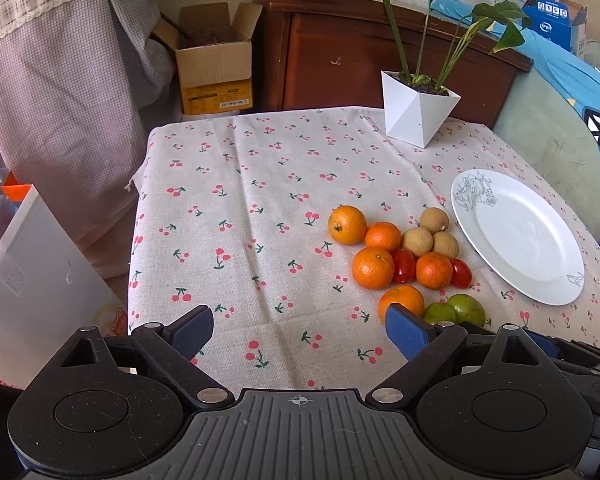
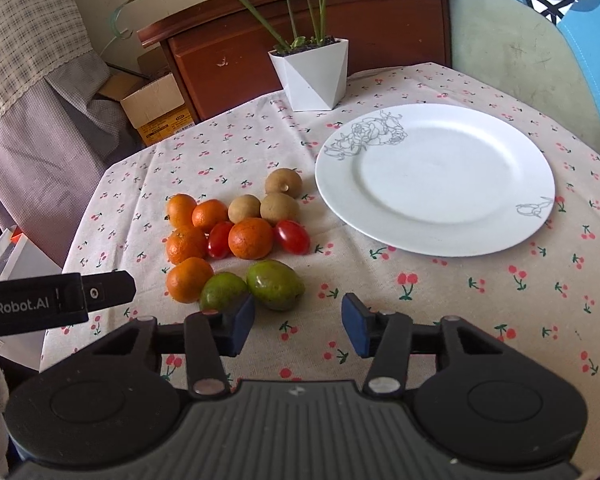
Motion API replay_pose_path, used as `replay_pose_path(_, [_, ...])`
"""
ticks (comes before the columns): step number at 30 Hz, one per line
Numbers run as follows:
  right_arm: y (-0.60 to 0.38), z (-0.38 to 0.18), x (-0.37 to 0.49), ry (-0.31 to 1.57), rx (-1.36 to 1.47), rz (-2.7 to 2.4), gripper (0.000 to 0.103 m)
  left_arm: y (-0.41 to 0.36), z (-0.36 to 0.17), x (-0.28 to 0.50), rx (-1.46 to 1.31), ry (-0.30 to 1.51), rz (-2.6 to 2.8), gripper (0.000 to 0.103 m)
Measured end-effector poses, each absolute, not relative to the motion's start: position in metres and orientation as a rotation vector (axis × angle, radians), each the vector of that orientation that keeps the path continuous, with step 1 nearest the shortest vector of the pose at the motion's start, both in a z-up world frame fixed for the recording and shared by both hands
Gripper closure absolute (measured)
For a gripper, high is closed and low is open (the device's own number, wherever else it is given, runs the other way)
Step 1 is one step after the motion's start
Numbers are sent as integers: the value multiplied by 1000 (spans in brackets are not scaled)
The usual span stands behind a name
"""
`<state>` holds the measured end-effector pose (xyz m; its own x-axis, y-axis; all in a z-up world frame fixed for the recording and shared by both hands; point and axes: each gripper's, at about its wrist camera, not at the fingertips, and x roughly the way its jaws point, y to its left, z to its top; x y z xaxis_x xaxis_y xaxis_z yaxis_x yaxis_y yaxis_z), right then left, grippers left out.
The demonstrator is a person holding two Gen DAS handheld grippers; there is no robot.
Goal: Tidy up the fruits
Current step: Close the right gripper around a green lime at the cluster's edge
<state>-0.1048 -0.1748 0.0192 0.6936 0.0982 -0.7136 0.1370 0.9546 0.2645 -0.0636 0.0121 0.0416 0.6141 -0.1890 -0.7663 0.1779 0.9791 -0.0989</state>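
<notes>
The right hand-held gripper, at the lower middle of its view, has its blue pads partly apart with only bare cloth between them; it holds nothing. Just above its left pad lie two green fruits, touching each other. The left hand-held gripper, low in its own view, stands wide open and is also empty; its right pad overlaps the nearest orange in the picture, though I cannot tell whether they touch.

Further out, the fruits sit in one tight cluster left of centre in the right wrist view: five oranges, two red tomatoes tucked among them, and three brown round fruits at the cluster's upper edge. To the right of the cluster the white plate lies empty on the cherry-print counter, with a white plant pot behind it.

By my reading nothing is sorted yet: every fruit is off the plate, so the whole job remains, likely starting with a green fruit.
</notes>
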Motion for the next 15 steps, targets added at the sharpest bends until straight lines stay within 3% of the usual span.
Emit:
replay_pose_path(4, [-174, 19, -103, 790, 328, -3, 53, 9, 39, -63, -14, 889, -226, 15])
replay_pose_path(8, [-170, 18, -101, 782, 313, 12, 71, 6, 37, -64, -24, 888, -257, 26])
replay_pose_path(15, [-178, 22, -106, 780, 341, 0, 71, -1, 34, -64, -32, 891, -277, 33])
